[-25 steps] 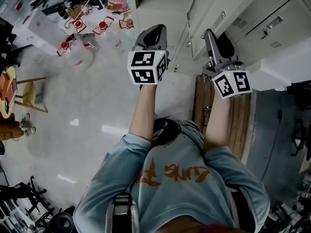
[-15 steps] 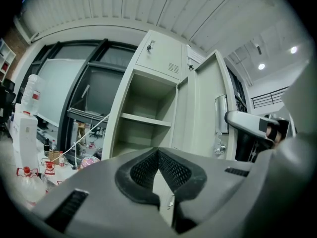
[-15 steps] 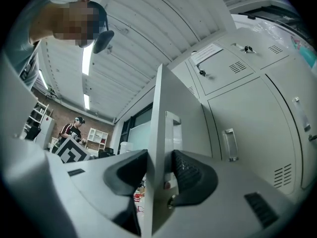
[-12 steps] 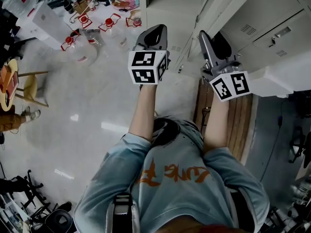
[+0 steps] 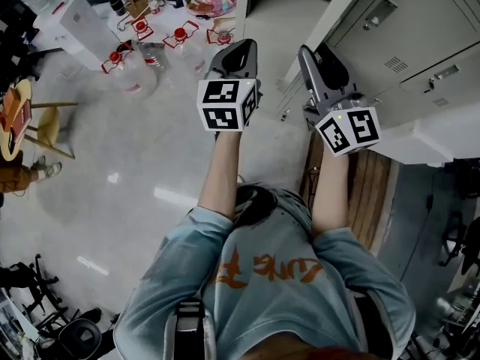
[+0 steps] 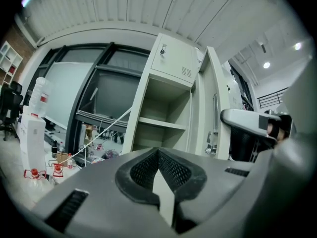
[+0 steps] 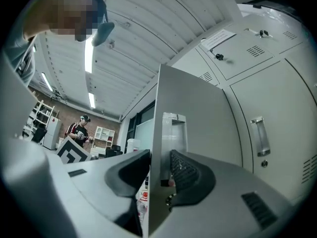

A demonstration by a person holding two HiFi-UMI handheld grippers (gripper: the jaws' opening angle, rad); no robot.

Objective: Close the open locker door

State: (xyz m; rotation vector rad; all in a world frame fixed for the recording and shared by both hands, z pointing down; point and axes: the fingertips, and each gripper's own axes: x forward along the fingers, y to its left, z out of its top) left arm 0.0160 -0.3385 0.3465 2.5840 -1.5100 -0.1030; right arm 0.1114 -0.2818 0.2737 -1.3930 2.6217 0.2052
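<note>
The open locker (image 6: 163, 108) shows its bare shelves, and its pale door (image 6: 214, 108) stands swung out to the right. In the right gripper view the door (image 7: 198, 113) runs edge-on between the jaws. My right gripper (image 7: 159, 155) has just been closing and is now shut on that edge, below the handle recess (image 7: 173, 128). From above, the right gripper (image 5: 306, 51) sits at the door's edge (image 5: 321, 17). My left gripper (image 5: 241, 47) hangs beside it over the floor, shut and holding nothing; it points at the locker's opening (image 6: 158, 152).
Closed lockers (image 5: 405, 36) line the right side. A wooden bench (image 5: 360, 186) lies on the floor beneath the right arm. Bottles with red caps (image 5: 127, 66) and a stool (image 5: 45, 130) stand to the left. Another person (image 7: 79, 130) stands far off.
Both grippers have advanced toward the lockers, which now fill more of the head view. The right gripper has swung a little left onto the door's edge.
</note>
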